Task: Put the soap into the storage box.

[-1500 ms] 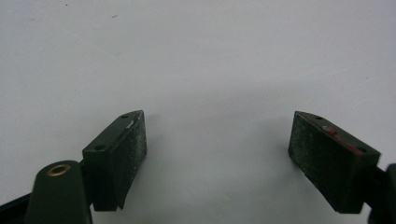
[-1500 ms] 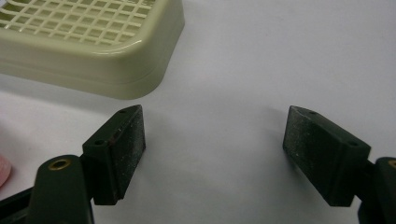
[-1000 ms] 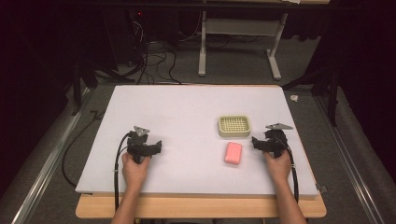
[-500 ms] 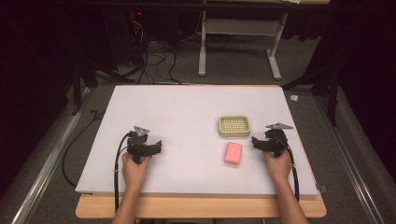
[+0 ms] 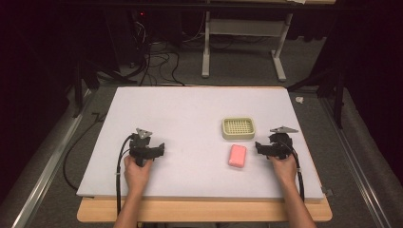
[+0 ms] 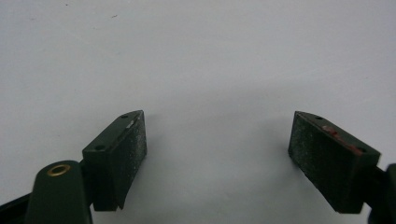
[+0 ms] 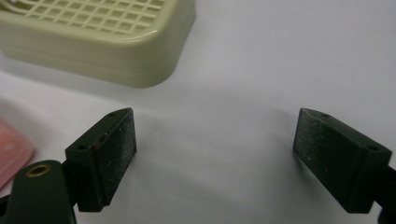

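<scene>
I see left hand-held gripper (image 5: 160,150) released on worktop (image 5: 190,114), nothing between jaws. Right hand-held gripper (image 5: 259,147) released, empty; soap (image 5: 237,156) at its 9, dish (image 5: 238,128) at 11.

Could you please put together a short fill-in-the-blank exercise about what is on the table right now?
1. The bar of soap is ___ in colour.
2. The soap lies nearer the ___ gripper than the other gripper.
3. The top of the beige soap dish is a ___ of small holes.
4. Both grippers' jaws stand ___, with nothing between them.

Missing words: pink; right; grid; open
</scene>
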Tool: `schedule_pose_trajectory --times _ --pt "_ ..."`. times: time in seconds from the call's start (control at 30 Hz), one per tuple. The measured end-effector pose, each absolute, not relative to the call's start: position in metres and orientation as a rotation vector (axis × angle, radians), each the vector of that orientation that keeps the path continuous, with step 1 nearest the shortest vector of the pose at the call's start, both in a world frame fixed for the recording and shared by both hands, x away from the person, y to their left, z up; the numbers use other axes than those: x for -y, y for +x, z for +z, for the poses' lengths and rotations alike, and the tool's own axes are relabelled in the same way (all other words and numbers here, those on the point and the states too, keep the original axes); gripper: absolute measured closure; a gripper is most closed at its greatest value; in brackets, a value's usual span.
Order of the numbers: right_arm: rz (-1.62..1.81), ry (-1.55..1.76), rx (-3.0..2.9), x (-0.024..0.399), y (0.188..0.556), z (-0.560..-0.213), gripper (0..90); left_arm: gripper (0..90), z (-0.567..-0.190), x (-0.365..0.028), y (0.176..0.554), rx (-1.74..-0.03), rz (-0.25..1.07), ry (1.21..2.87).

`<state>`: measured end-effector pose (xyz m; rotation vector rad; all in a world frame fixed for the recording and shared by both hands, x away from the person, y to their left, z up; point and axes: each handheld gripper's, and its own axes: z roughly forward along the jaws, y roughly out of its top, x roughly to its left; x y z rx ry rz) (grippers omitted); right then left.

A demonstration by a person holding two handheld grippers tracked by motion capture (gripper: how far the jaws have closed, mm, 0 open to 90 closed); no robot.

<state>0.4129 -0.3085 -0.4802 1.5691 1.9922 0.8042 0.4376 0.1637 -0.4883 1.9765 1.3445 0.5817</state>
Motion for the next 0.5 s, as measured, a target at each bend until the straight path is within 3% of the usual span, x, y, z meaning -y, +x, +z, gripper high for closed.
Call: schedule_pose_trajectory --times 0.5 --pt "0.922 1.500 -2.042 0.308 0.391 -0.467 14.3 19.9 -0.488 -0.164 0.438 -1.343 0.581 1.981"
